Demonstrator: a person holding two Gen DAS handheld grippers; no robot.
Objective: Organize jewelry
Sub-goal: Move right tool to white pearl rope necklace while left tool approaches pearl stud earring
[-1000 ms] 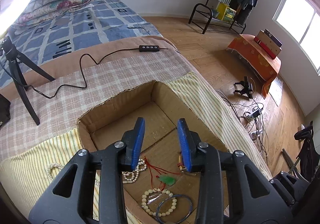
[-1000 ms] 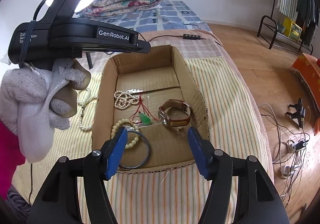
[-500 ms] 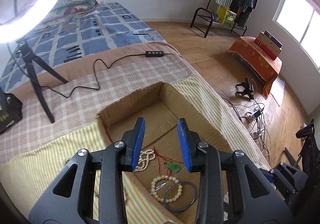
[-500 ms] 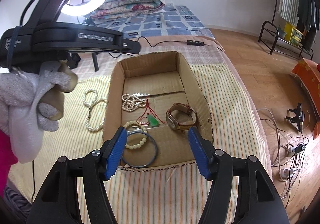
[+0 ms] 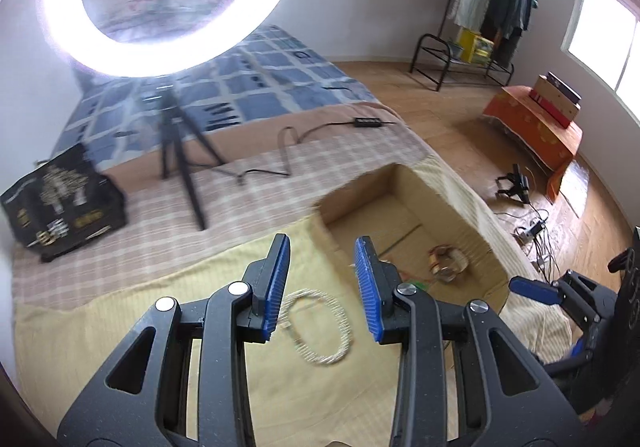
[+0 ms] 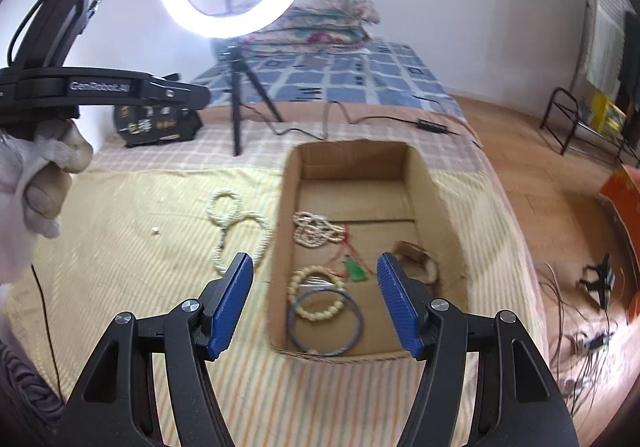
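Observation:
A pearl necklace lies looped on the yellow striped cloth, left of the cardboard box. My left gripper hovers above it, open, nothing between its blue pads. My right gripper is open over the near end of the box, also empty. Inside the box lie a pearl strand, a green pendant on red cord, a cream bead bracelet, a dark bangle and a brown-strapped watch. The necklace shows outside the box's left wall.
A gloved hand holds the left gripper at the upper left. A ring light on a tripod, a black box and a cable with a controller sit behind. A small white bead lies on the cloth. The bed edge is right.
My left gripper has swung left and up, from over the box's contents to over the necklace on the cloth. The right gripper drifted slightly and rolled; the box's contents are unmoved.

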